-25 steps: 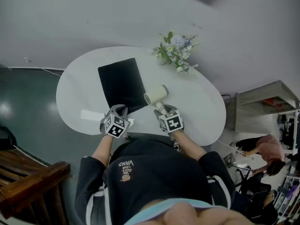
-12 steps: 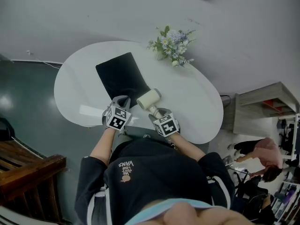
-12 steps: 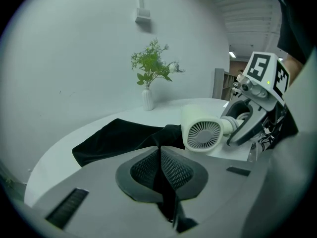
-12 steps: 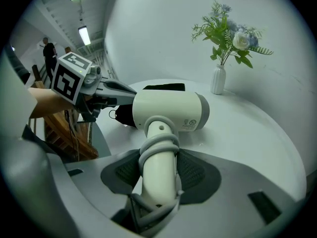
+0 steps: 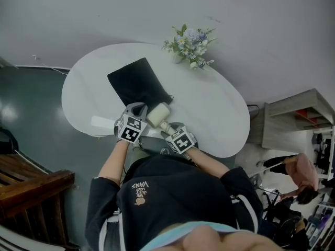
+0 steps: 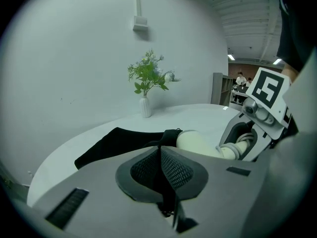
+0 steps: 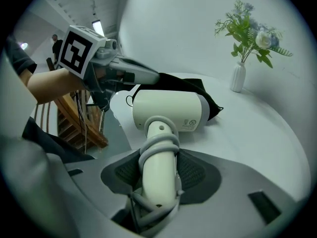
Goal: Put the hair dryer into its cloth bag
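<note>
Facing cloth bag (image 5: 137,85), hair dryer (image 5: 157,114) barrel

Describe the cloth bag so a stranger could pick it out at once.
Find the white oval table. On its left half, away from the flowers, lies the bag, its near edge pinched by the left gripper. It is the only black, flat thing there; the hair dryer by its near edge is cream.
</note>
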Motion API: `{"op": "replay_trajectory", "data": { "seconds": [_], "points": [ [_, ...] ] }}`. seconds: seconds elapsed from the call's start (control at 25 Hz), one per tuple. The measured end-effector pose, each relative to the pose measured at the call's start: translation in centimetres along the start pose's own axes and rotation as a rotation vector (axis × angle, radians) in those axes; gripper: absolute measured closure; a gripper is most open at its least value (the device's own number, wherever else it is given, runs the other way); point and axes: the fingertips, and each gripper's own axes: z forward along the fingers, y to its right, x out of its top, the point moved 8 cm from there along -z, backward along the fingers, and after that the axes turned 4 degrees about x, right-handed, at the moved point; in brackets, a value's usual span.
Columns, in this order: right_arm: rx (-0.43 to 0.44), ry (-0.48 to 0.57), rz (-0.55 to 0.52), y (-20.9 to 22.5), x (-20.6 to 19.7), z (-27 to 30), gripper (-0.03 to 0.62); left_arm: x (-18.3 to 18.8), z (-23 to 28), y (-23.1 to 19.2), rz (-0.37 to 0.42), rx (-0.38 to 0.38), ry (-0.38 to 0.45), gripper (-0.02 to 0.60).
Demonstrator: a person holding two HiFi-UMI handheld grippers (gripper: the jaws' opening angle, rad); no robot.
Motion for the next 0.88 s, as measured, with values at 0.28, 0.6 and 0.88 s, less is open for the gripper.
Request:
{"op": "replay_trajectory", "data": {
  "seconds": [0.28,0.6,0.88],
  "points": [
    [0.026,-0.012,-0.033,-1.1,1.6,1.5,0.372,0.8,-1.7,0.4,0.035,-0.023,0.023,0.552],
    [0.033,-0.008,-0.014,-0.8,4.7,3.0,0.373,0.1,-3.4,0.5,0.04,-0.089,0.058,0.552],
    [0.042,-0.011,0.018,-0.5,6.8,4.5,0.372,-0.8,-4.1,-0.7,-0.013,-0.151,0.084,0.552]
  ]
}}
